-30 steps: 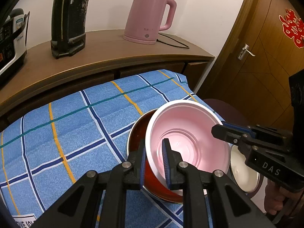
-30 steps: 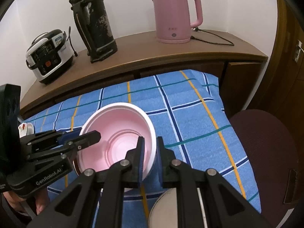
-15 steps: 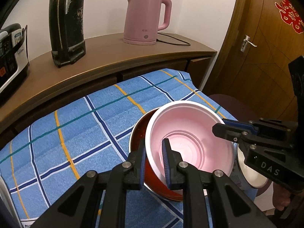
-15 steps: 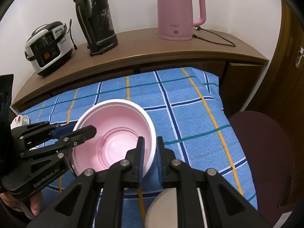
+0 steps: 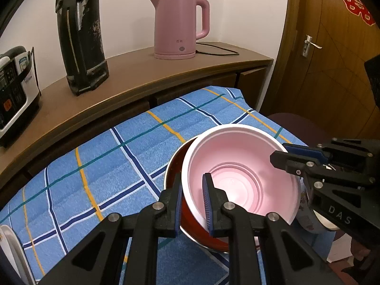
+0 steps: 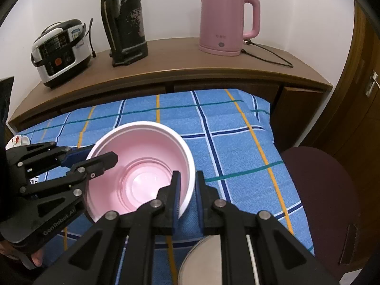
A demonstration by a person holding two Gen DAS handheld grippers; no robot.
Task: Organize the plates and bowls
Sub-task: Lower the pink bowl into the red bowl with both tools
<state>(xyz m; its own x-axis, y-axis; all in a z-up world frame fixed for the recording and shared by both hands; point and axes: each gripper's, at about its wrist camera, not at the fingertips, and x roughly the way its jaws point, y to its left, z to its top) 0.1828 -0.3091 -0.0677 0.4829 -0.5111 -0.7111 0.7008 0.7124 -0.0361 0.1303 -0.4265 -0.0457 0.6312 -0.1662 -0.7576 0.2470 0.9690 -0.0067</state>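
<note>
A pink bowl [image 5: 239, 178] with a white rim lies tilted in a red bowl [image 5: 174, 166] with a metal edge, on the blue checked cloth [image 5: 106, 171]. My left gripper [image 5: 192, 204] is shut on the pink bowl's near rim; a strip of the red bowl's wall also shows between the pads. At the bowl's right side, my right gripper [image 5: 282, 154] pinches the opposite rim. In the right wrist view the right gripper [image 6: 186, 190] is clamped on the pink bowl [image 6: 140, 166], with the left gripper [image 6: 99, 154] on its left rim. The red bowl is hidden there.
A round metal plate [image 6: 209, 256] lies under the right gripper; a patterned bowl [image 5: 306, 213] sits beside the red one. A small white dish [image 6: 16, 140] is at the far left. Behind, the wooden sideboard [image 6: 190, 71] holds a pink kettle [image 6: 223, 21], black flask [image 6: 123, 21] and rice cooker [image 6: 59, 49]. A maroon chair [image 6: 320, 190] stands right.
Both grippers have kept their hold on the pink bowl. Both views have rolled a little, and the bowl has stayed over the red bowl.
</note>
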